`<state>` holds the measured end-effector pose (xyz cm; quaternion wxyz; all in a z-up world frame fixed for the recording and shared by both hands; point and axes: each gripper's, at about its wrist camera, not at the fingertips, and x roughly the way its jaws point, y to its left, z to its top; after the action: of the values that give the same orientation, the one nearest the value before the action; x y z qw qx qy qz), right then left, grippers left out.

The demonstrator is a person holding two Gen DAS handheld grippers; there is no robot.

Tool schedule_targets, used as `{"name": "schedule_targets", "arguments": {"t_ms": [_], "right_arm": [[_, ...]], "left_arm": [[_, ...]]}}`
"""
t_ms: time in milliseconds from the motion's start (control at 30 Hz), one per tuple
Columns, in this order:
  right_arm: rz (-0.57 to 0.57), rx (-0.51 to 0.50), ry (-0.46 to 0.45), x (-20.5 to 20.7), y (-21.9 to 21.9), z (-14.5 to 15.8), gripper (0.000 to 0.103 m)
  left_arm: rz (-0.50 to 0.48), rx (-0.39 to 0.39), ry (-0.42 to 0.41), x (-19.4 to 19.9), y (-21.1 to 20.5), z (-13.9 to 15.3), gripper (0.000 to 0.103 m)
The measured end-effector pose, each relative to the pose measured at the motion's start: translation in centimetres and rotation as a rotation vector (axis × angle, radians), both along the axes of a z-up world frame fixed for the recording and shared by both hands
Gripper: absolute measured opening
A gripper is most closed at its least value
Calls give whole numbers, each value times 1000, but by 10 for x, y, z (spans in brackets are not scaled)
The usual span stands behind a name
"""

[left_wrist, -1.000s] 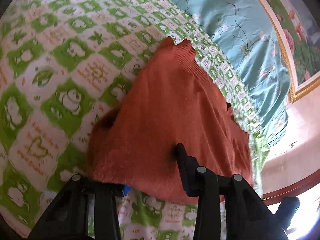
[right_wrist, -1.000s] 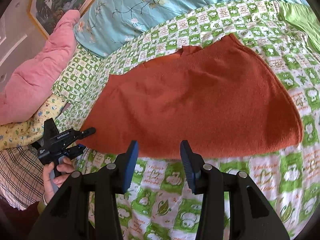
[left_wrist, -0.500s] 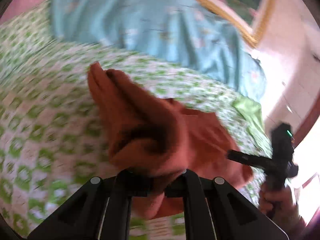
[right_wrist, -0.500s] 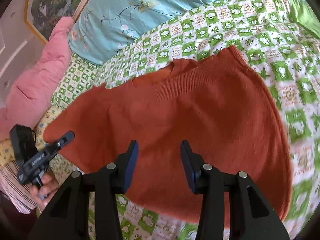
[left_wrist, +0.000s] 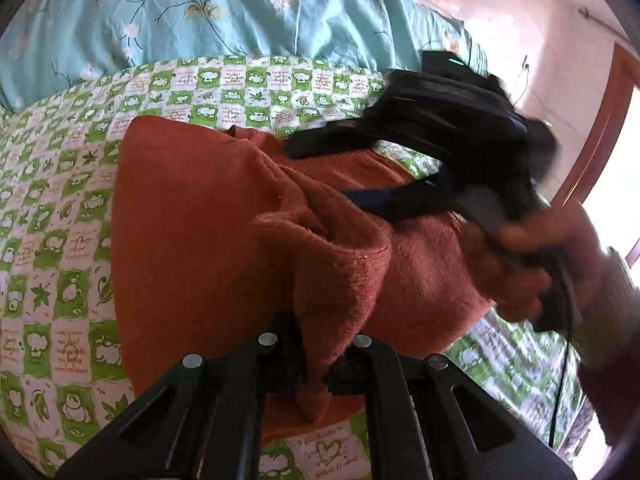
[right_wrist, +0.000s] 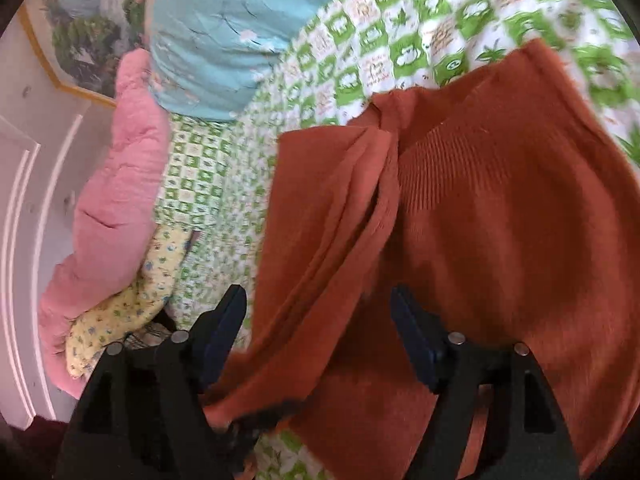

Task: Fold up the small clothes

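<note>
The left gripper (left_wrist: 316, 364) is clenched on a bunched fold of the rust-red sweater (left_wrist: 192, 216); the knit pinches between its fingers and rises from them in a loose hump with an open cuff-like edge at the top. The right gripper (right_wrist: 320, 328) has just been opening and its jaws stand wide apart; a draped fold of the sweater (right_wrist: 500, 208) hangs in the gap between them, and neither pad presses on it.

In the left wrist view the sweater spreads from the near edge up towards the middle, with its flat part on the left and the lifted fold in the centre. Over its right part the right gripper (left_wrist: 352, 168) reaches in from the right, blurred, held by a hand (left_wrist: 532, 264) with a sleeve (left_wrist: 608, 340) behind it.

In the right wrist view the sweater fills the near and right part of the scene, with a ribbed band across its upper middle and long creases running down its left side.

Under the sweater lies a green-and-white checked quilt (left_wrist: 52, 248) that covers the bed. Beyond it, on the far side, is a light blue flowered blanket (left_wrist: 224, 12). To the left in the right wrist view sit a pink cushion (right_wrist: 116, 184) and a yellow printed cloth (right_wrist: 132, 300), next to a white panelled door (right_wrist: 28, 240). A gold-framed picture (right_wrist: 80, 28) hangs on the far wall.
</note>
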<state>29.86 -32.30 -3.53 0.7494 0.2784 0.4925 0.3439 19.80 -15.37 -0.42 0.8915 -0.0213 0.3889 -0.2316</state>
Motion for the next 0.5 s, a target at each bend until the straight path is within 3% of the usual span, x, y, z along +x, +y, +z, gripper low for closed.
{"name": "schedule_targets", "arguments": {"t_ms": [67, 200, 333, 400, 500], "right_arm": [[14, -6, 7, 15, 11, -4, 68], [27, -86, 13, 38, 33, -9, 18], [24, -99, -87, 33, 29, 18, 15], [5, -58, -166, 22, 9, 46, 15], [-42, -94, -236, 7, -23, 68, 15]], "left_arm": [[-3, 15, -8, -2, -1, 0, 5], [-5, 62, -39, -6, -2, 4, 5], [-18, 33, -60, -6, -7, 23, 5], [-51, -9, -72, -5, -17, 35, 5], [-111, -55, -68, -4, -48, 40, 5]]}}
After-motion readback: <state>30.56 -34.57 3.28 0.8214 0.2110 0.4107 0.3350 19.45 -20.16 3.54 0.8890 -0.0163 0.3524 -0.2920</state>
